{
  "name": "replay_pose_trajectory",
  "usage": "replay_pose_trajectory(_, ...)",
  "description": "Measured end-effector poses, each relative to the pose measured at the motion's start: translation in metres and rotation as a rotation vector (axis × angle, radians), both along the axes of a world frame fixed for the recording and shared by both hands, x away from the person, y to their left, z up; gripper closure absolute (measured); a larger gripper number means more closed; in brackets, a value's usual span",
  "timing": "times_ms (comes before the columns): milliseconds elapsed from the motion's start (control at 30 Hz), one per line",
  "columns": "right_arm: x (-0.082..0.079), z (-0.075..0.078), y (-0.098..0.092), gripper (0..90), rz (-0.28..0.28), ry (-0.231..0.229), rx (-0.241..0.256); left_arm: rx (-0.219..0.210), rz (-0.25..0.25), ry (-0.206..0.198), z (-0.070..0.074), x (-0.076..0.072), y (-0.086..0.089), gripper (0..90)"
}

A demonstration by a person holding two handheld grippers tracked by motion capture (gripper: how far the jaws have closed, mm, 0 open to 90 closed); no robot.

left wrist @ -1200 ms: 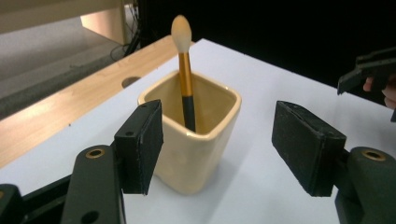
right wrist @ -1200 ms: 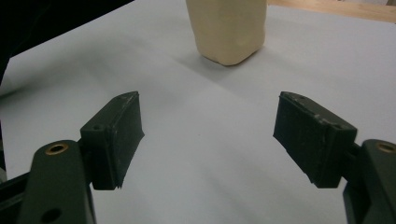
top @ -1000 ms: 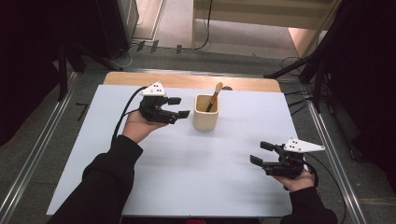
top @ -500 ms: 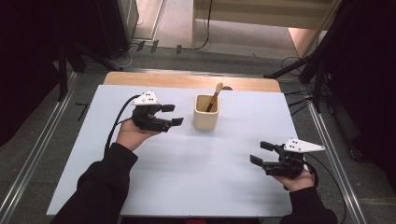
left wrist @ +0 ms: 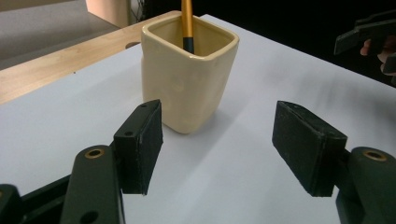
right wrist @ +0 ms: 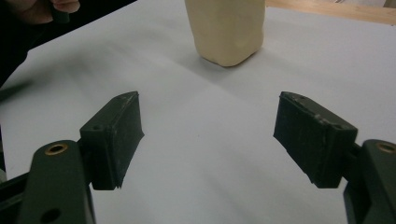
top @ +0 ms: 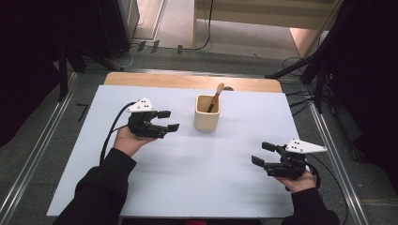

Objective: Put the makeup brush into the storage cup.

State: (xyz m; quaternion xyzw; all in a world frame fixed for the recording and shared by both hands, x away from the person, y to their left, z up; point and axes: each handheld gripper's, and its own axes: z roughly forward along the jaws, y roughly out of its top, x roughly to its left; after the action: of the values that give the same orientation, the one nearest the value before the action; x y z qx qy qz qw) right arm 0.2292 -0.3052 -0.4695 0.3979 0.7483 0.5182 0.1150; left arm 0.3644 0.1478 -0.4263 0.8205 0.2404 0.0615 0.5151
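Cream cup (top: 207,113) holding a brush (top: 216,96), mid-worktop (top: 187,187).
Left gripper (top: 166,121) faces it, near, jaws open, likely to grasp; right gripper (top: 263,153) waits well apart, jaws open.

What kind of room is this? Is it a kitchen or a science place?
Probably a lab or recording room, not a kitchen. A white-covered table sits between metal floor rails, with cables behind, and just one cream cup with a brush.
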Motion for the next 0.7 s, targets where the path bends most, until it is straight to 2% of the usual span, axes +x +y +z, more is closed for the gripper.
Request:
replay_pose_trajectory(100, 0.0, 0.0, 0.0, 24.3, -0.002, -0.001, 0.003, 0.009, -0.004, 0.012, -0.003, -0.002, 0.002, 34.1)
replay_pose_trajectory(133, 0.0, 0.0, 0.0, 24.3, -0.002, -0.001, 0.002, 0.023, -0.009, 0.015, -0.004, -0.003, 0.003, 33.6)
replay_pose_trajectory(233, 0.0, 0.0, 0.0, 24.3, -0.003, -0.001, 0.002, 0.019, 0.003, 0.002, -0.006, -0.006, 0.004, 33.3)
replay_pose_trajectory(433, -0.001, 0.0, -0.001, 24.3, -0.002, -0.008, 0.001, 0.052, -0.003, 0.016, -0.012, -0.011, 0.012, 33.2)
replay_pose_trajectory(567, -0.001, 0.001, -0.001, 24.3, -0.003, -0.006, 0.005, 0.031, 0.008, 0.003, -0.013, -0.015, 0.019, 33.2)
replay_pose_trajectory(700, -0.001, 0.001, -0.001, 24.3, -0.004, -0.008, 0.005, 0.034, 0.014, 0.001, -0.014, -0.019, 0.025, 33.2)
